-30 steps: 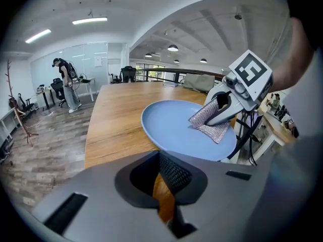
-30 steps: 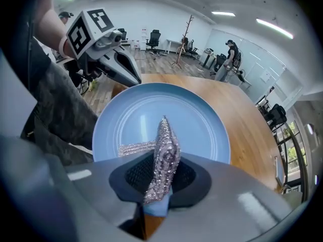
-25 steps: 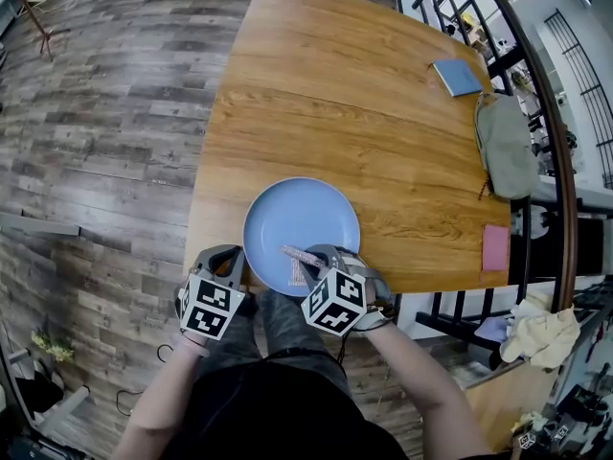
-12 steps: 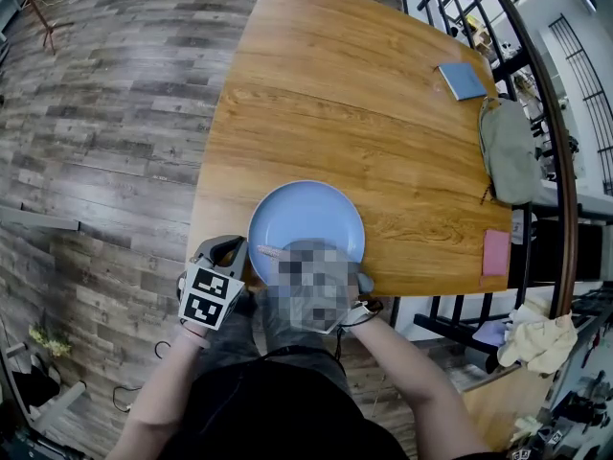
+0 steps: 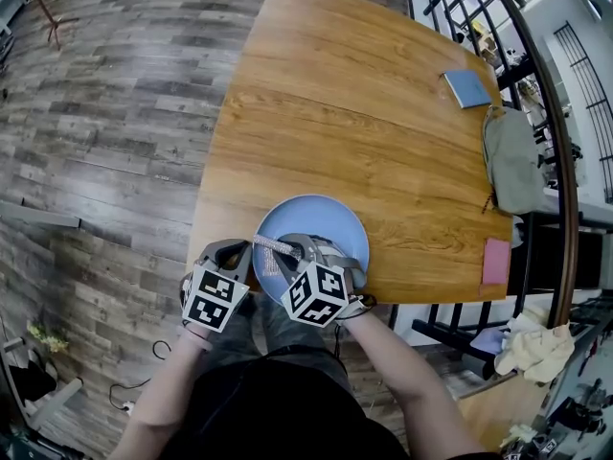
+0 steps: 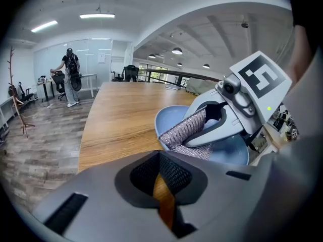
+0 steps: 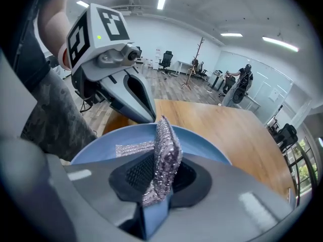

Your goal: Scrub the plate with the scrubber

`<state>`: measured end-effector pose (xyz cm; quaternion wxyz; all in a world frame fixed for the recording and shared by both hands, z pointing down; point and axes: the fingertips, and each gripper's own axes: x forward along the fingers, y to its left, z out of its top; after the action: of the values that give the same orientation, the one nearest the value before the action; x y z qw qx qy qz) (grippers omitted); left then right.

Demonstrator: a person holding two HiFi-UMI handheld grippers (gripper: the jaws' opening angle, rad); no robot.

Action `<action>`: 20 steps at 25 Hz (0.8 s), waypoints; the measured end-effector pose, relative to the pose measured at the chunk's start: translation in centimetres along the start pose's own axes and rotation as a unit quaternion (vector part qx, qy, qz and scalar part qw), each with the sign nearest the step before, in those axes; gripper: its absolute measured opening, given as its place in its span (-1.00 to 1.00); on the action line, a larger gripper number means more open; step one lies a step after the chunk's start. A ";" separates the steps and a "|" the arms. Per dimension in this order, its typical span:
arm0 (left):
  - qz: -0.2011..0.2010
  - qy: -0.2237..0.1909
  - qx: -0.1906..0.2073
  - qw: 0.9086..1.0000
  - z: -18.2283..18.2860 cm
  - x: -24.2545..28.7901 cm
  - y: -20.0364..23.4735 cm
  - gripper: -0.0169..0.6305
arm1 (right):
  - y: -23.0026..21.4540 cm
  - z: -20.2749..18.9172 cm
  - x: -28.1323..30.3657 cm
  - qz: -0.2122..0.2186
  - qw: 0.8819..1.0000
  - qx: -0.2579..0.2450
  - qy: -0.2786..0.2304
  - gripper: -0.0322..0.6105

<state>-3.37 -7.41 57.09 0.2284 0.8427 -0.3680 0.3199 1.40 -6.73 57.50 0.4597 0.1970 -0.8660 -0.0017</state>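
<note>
A blue plate (image 5: 326,220) sits at the near edge of the wooden table (image 5: 364,113). My right gripper (image 5: 285,249) is shut on a silvery mesh scrubber (image 5: 272,248), which lies pressed over the plate's near-left part. In the right gripper view the scrubber (image 7: 164,153) stands up between the jaws above the plate (image 7: 207,146). My left gripper (image 5: 234,253) is just left of the plate's rim, shut with nothing in it. From the left gripper view, the plate (image 6: 169,117), the scrubber (image 6: 182,131) and the right gripper (image 6: 204,127) lie ahead to the right.
A blue notebook (image 5: 467,88), a grey bag (image 5: 512,166) and a pink pad (image 5: 495,260) lie along the table's right side by a black railing (image 5: 556,142). Wood floor lies to the left. A person (image 6: 70,77) stands far off.
The right gripper has dragged the scrubber leftward across the plate, from its near middle to its near-left rim. The left gripper has stayed beside the plate.
</note>
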 end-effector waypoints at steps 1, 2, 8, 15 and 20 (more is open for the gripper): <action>0.001 0.000 0.001 1.000 0.0 0.0 0.0 -0.96 | -0.4 0.0 0.1 -0.005 1.000 0.003 -0.001 -0.69; 0.003 -0.001 0.001 1.000 0.1 0.1 0.1 -0.96 | -0.9 0.1 0.2 -0.010 1.000 0.007 -0.001 -0.69; 0.008 -0.003 0.010 1.000 0.6 0.2 0.2 -0.96 | -4.4 -0.2 0.7 -0.044 0.999 0.000 0.013 -0.68; 0.029 -0.016 0.037 0.999 1.6 -0.1 0.4 -0.96 | -9.4 -1.5 0.7 -0.086 0.996 -0.010 0.029 -0.68; 0.028 -0.012 0.041 0.999 1.4 0.0 0.2 -0.96 | -11.8 -3.1 -0.1 -0.114 0.992 -0.016 0.042 -0.68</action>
<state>-3.00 -8.46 56.16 0.1803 0.8443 -0.3811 0.3306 7.93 -17.03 57.03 0.4959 0.2870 -0.8175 -0.0593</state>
